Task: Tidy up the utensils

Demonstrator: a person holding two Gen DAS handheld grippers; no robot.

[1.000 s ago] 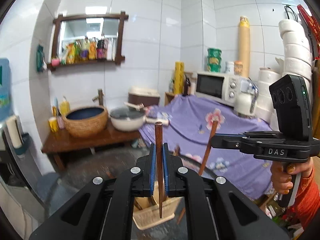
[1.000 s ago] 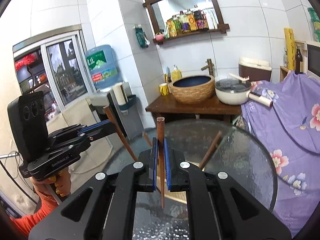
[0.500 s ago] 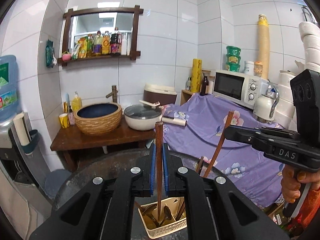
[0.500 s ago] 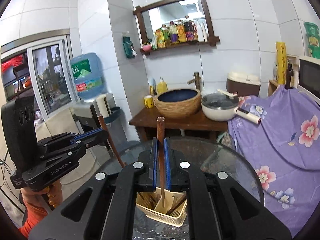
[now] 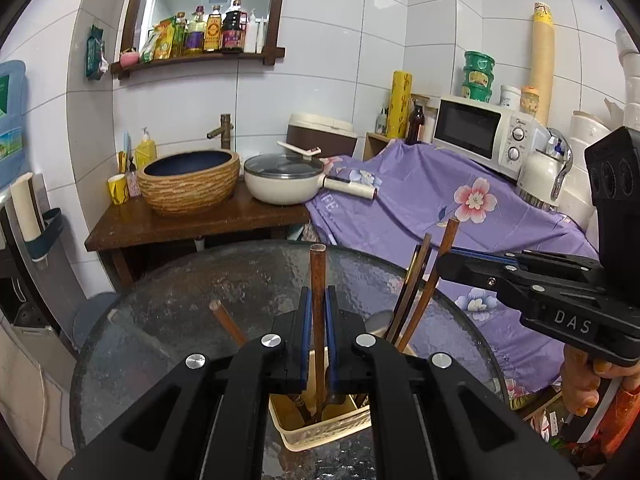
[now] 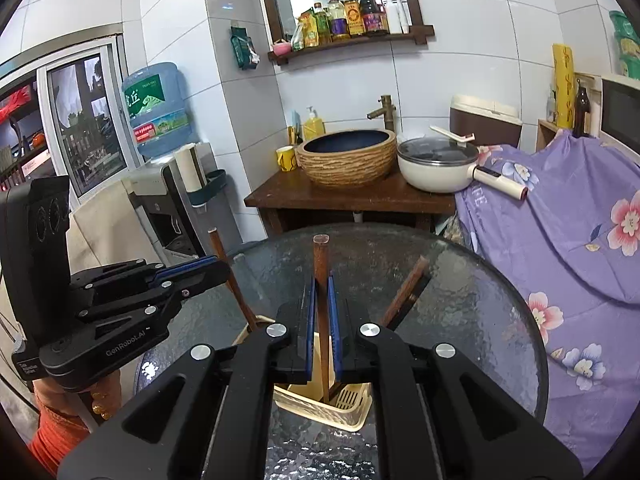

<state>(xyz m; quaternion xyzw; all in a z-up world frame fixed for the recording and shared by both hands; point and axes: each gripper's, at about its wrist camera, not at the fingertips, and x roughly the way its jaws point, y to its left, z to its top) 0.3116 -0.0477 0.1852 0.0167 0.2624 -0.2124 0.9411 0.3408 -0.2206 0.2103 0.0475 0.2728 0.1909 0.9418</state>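
A cream slotted utensil basket [image 5: 320,432] [image 6: 320,406] stands on the round glass table [image 5: 160,320]. My left gripper [image 5: 318,292] is shut on an upright wooden-handled utensil [image 5: 318,268], whose lower end reaches into the basket. My right gripper [image 6: 321,280] is shut on a similar wooden-handled utensil [image 6: 321,256], also dipping into the basket. Each gripper shows in the other's view: the right gripper [image 5: 444,260] at right, the left gripper [image 6: 222,266] at left. More handles [image 5: 416,280] [image 6: 406,292] lean out of the basket.
Behind the table a low wooden stand [image 5: 192,228] carries a woven basin [image 5: 190,180] and a lidded white pot [image 5: 284,180]. A purple flowered cloth [image 5: 420,208] with a microwave [image 5: 480,132] lies to the right. A water dispenser [image 6: 160,184] stands left.
Both grippers have come down and closer to the basket, each still shut on its utensil. The utensils' lower ends, earlier above the basket, now sit inside it.
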